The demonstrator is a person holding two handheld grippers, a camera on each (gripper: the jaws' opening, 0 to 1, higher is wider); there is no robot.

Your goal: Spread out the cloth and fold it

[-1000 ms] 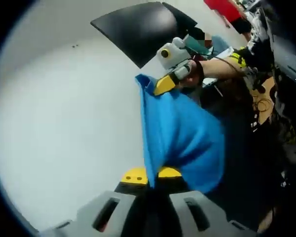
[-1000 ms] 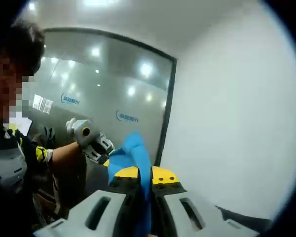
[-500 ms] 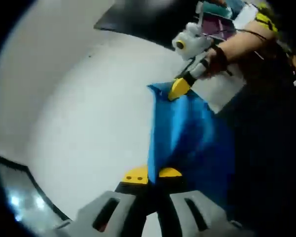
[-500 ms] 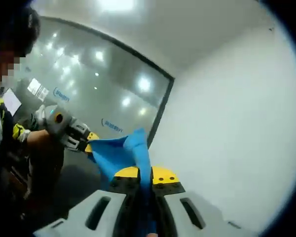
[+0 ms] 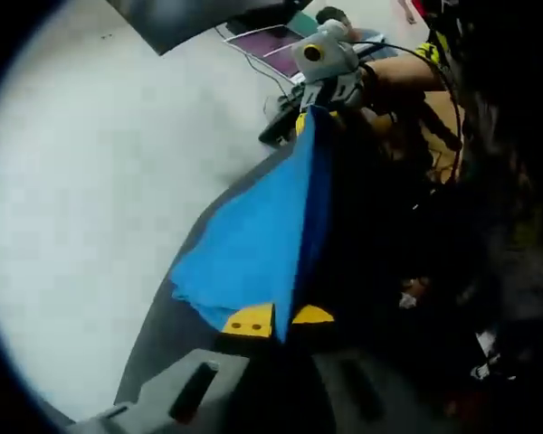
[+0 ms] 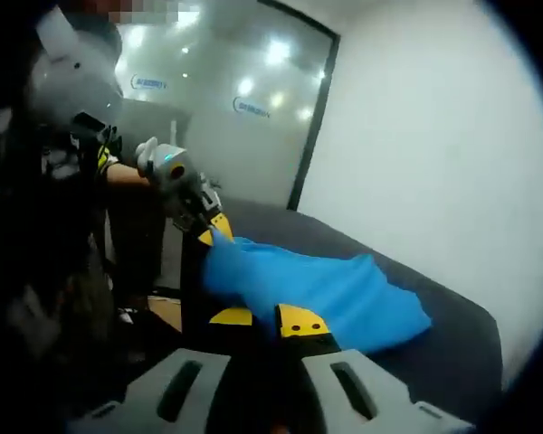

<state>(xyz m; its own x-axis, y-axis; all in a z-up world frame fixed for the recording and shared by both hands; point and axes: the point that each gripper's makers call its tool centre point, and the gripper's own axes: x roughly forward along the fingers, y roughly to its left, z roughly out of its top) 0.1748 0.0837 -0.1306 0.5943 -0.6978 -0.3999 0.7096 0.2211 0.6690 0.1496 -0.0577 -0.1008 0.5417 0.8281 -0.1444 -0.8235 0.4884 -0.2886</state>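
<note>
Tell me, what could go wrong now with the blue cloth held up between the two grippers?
The soft blue cloth is pinched only at its edges by the left gripper and the right gripper, so a tug might slip it loose. Its far end sags in a bunch onto the dark grey tabletop, so it may land creased, not flat. The cloth hangs near the tabletop's edge and could slide off.

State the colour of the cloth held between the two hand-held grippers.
Plain bright blue cloth, no pattern; clearest in the right gripper view.
</note>
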